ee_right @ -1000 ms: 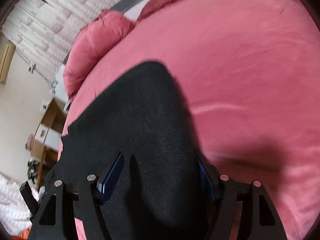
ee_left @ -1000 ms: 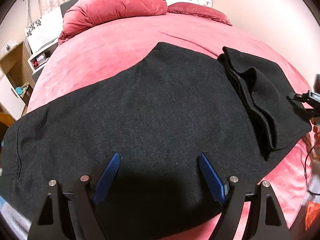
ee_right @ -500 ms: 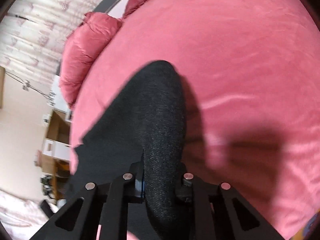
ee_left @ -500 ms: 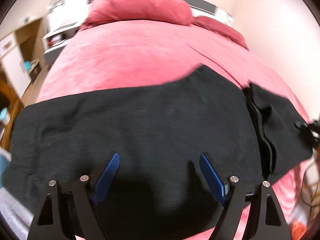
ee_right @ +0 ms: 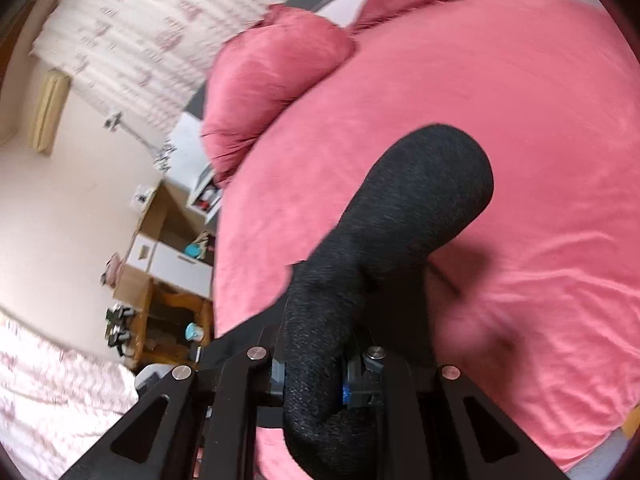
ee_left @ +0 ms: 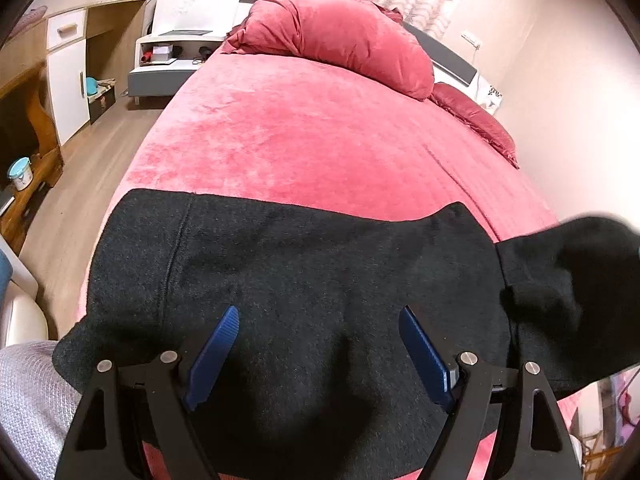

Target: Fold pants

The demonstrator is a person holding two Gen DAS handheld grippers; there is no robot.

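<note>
Black woolly pants (ee_left: 320, 280) lie across the pink bed (ee_left: 320, 140) — right tool (ee_right: 316, 376) clenches a lifted end, left tool (ee_left: 320, 348) spread wide, gripping nothing.

Two close wrist views over bed (ee_left: 320, 152)

- Black knit pants (ee_left: 304, 280) lie spread across near end of pink plush bed (ee_left: 320, 136).
- Big pink velvet pillow (ee_left: 340, 36) at far end, w/ white bedside shelf unit (ee_left: 168, 52) left of it.
- Wooden desk w/ white door (ee_left: 68, 68) stands further left, on floor.
</note>
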